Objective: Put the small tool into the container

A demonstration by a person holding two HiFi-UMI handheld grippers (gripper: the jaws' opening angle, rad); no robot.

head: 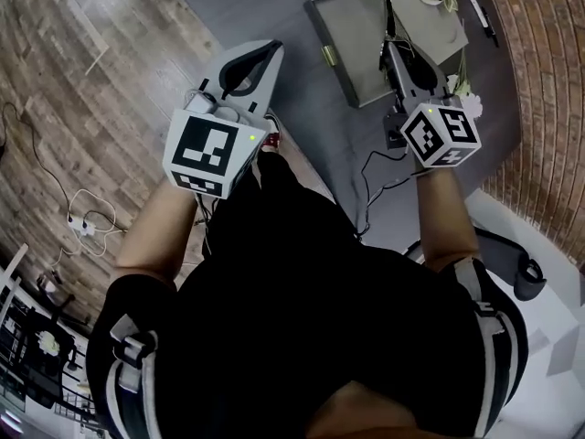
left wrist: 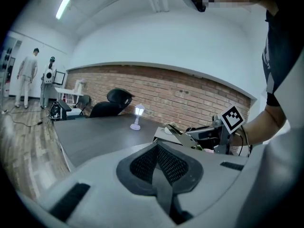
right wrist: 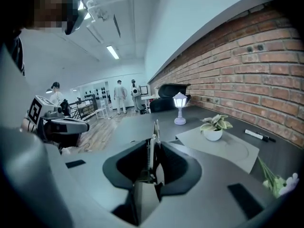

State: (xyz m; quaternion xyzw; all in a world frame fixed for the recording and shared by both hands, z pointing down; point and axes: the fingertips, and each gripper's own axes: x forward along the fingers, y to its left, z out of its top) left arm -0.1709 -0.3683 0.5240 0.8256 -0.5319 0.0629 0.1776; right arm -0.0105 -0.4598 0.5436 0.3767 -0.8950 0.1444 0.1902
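Black shirt (head: 302, 318) nearest; beyond it the left gripper (head: 271, 53), fingers pressed together on nothing, sits well left of the container (head: 352, 39), while the nearer right gripper (head: 393, 48), fingers clenched on the small tool (head: 388, 16), points it lengthwise out over that container.

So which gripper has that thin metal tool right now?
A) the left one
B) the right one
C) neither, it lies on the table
B: the small tool stands pinched between the jaws of the right gripper, while the left gripper is shut with nothing in it.
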